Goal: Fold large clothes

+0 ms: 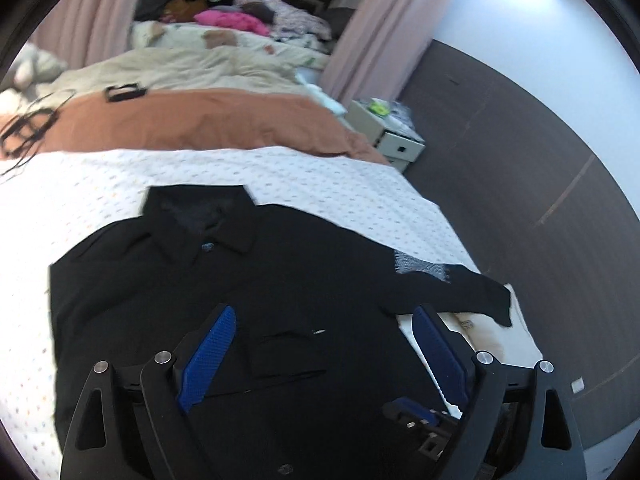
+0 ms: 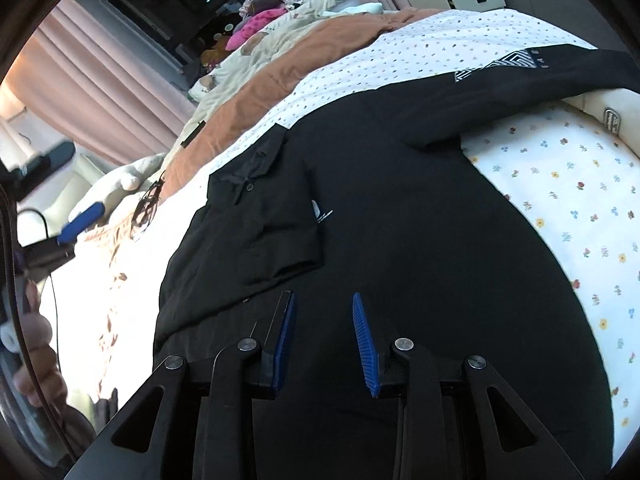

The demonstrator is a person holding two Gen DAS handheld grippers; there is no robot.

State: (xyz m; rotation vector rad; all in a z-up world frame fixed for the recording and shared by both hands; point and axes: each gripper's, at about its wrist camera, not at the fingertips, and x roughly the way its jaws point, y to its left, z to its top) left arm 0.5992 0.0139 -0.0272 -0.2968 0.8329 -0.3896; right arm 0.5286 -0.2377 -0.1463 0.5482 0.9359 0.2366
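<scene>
I am looking down at a black shirt (image 1: 248, 280) lying spread on the white dotted bedsheet (image 1: 100, 200), collar away from me. One side seems already folded in over the chest, and the other sleeve (image 1: 460, 284) is reaching out toward the bed's edge, over a cream pillow (image 1: 500, 336).

My left gripper (image 1: 324, 344) is hovering over the body of the shirt with its jaws standing wide and nothing between them. My right gripper (image 2: 324, 340) is hanging over the lower part of the shirt (image 2: 400, 220) with its jaws partly apart, and I am seeing no cloth caught in them either.

I am judging the step in hand to be taking hold of that outstretched sleeve (image 2: 540, 68) and bringing it in. To do that well, I am planning to pinch only the top layer near the shoulder seam and the cuff, lifting just enough to clear the fabric below, and keeping both hands level so the fold line runs straight down from the collar. Dragging low could be rumpling the layer already folded.
</scene>
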